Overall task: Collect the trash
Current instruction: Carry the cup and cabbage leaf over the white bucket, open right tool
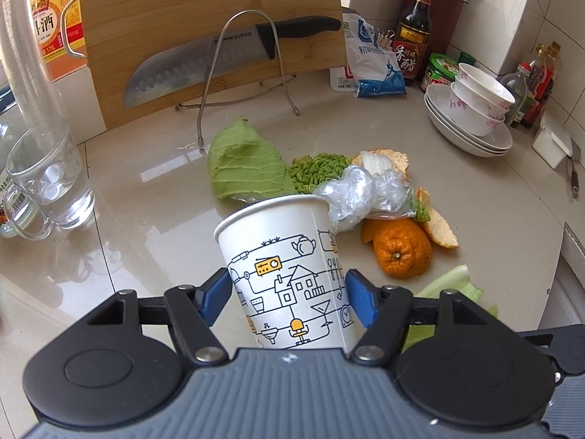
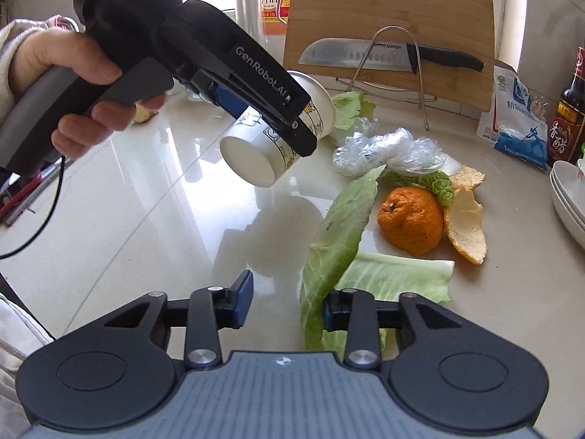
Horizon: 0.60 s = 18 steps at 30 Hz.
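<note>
My left gripper (image 1: 289, 294) is shut on a white paper cup (image 1: 281, 263) with line drawings and holds it above the counter; the cup also shows in the right wrist view (image 2: 278, 135), tilted. My right gripper (image 2: 287, 301) is open; a cabbage leaf (image 2: 336, 241) stands up against its right finger (image 2: 331, 314), not clamped. Trash lies in the middle of the counter: an orange (image 2: 411, 219), orange peel (image 2: 466, 226), crumpled clear plastic (image 2: 387, 150), a green lump (image 2: 437, 183), a flat cabbage piece (image 2: 398, 274). In the left wrist view I see a cabbage leaf (image 1: 245, 162) and green bits (image 1: 318, 170).
A cutting board (image 1: 204, 33) with a knife (image 1: 226, 58) on a wire rack stands at the back. A glass mug (image 1: 47, 179) is left. Stacked bowls and plates (image 1: 475, 117), a vinegar bottle (image 1: 413, 36) and a salt bag (image 1: 373, 62) are right.
</note>
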Each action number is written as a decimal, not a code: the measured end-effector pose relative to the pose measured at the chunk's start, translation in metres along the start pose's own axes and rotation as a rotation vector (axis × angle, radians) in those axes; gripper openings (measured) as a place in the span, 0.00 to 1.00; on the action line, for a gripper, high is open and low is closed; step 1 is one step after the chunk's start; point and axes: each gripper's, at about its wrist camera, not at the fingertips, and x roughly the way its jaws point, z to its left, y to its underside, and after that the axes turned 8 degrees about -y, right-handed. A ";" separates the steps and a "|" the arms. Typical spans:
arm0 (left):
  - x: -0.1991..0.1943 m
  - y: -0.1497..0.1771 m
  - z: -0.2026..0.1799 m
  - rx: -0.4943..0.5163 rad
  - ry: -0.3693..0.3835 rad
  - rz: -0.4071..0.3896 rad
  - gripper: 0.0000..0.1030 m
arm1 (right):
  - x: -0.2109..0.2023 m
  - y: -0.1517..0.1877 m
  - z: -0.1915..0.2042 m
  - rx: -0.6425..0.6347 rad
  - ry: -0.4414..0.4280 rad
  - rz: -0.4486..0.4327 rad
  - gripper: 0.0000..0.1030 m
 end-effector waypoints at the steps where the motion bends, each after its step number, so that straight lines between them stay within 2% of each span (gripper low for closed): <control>1: -0.001 0.000 0.000 0.006 0.000 -0.001 0.66 | 0.000 0.000 -0.001 0.012 0.015 0.005 0.04; 5: -0.006 0.000 -0.007 0.072 0.012 -0.010 0.66 | -0.013 0.000 -0.004 0.045 0.047 -0.029 0.02; 11: -0.022 0.002 -0.028 0.235 0.047 -0.021 0.65 | -0.044 0.002 -0.006 0.101 0.085 -0.069 0.02; 18: -0.044 0.012 -0.069 0.390 0.147 -0.033 0.65 | -0.096 0.021 -0.001 0.182 0.175 -0.109 0.02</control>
